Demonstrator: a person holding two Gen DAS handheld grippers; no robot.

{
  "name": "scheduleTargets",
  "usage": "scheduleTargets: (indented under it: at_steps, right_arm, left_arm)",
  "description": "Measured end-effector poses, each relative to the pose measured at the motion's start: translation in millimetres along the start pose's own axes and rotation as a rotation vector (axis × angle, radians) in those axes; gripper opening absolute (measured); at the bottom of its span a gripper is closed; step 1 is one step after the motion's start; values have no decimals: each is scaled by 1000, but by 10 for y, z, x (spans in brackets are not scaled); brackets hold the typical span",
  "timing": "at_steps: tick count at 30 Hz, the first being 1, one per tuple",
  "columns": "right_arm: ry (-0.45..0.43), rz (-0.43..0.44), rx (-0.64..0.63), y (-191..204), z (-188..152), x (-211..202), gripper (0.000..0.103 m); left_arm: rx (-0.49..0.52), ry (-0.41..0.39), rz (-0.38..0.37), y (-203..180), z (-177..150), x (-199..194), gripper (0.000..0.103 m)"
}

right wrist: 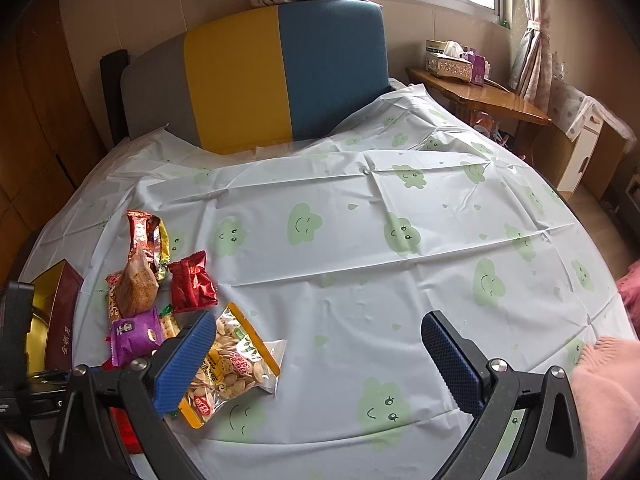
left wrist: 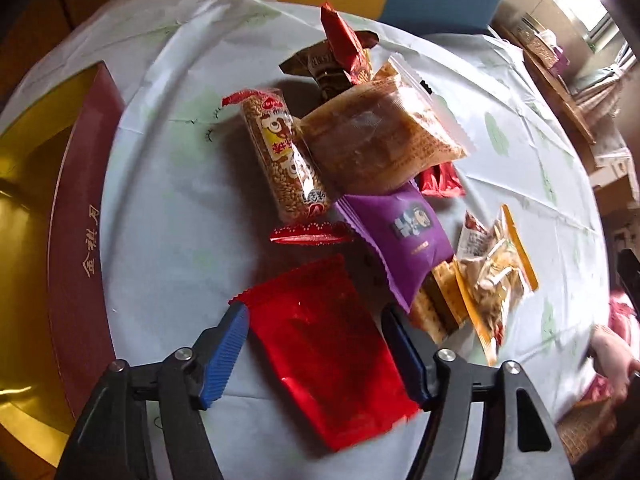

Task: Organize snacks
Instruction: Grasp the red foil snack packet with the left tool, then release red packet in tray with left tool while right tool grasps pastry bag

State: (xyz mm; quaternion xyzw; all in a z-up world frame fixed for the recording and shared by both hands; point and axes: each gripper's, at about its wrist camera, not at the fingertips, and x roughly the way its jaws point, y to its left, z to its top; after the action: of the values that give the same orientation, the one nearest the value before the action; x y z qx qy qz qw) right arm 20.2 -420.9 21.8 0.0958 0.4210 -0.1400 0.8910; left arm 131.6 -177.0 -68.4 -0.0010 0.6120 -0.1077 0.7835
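My left tool (left wrist: 314,354) straddles the flat red foil snack packet (left wrist: 324,356) wide, unpinched; I should close squarely on both edges, beside the maroon-and-gold box (left wrist: 80,240) at the counter's edge. My right tool (right wrist: 318,360) hangs wide, empty.

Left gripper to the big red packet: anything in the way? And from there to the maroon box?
Nothing visible. The red packet lies flat between the left gripper pads, jaws open around it. Only bare tablecloth separates it from the maroon box. The snack pile sits on the far side.
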Motion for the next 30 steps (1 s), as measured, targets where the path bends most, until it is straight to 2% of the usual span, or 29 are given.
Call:
scheduleTargets:
  at_steps: [2, 4, 6, 8, 12, 14, 17, 22, 26, 30]
  right_arm:
    - [1, -8, -14, 26, -11, 3, 103]
    - [-2, -16, -23, 37, -17, 5, 103]
    - [0, -19, -21, 31, -18, 9, 103]
    - [4, -24, -16, 13, -11, 19, 103]
    - [10, -36, -15, 0, -11, 34, 103]
    - [13, -38, -19, 10, -11, 45, 103]
    - [26, -21, -32, 41, -22, 62, 103]
    - [124, 85, -31, 132, -96, 173, 103]
    - [235, 238, 104, 149, -192, 257, 103]
    - [279, 295, 209, 267, -219, 305, 99]
  left_arm:
    - [43, -96, 104, -182, -122, 3, 70]
    - [150, -153, 218, -391, -297, 85, 67]
    - [218, -259, 229, -486, -489, 37, 54]
    - [261, -290, 230, -516, -597, 5, 49]
    - [337, -310, 155, -430, -769, -74, 43]
    - [380, -325, 141, -296, -870, -125, 41]
    - [432, -345, 90, -148, -1071, -256, 41]
    - [457, -406, -3, 37, -1184, -464, 41]
    - [434, -444, -47, 126, -1249, -619, 41]
    - [412, -486, -85, 188, -1256, -776, 41]
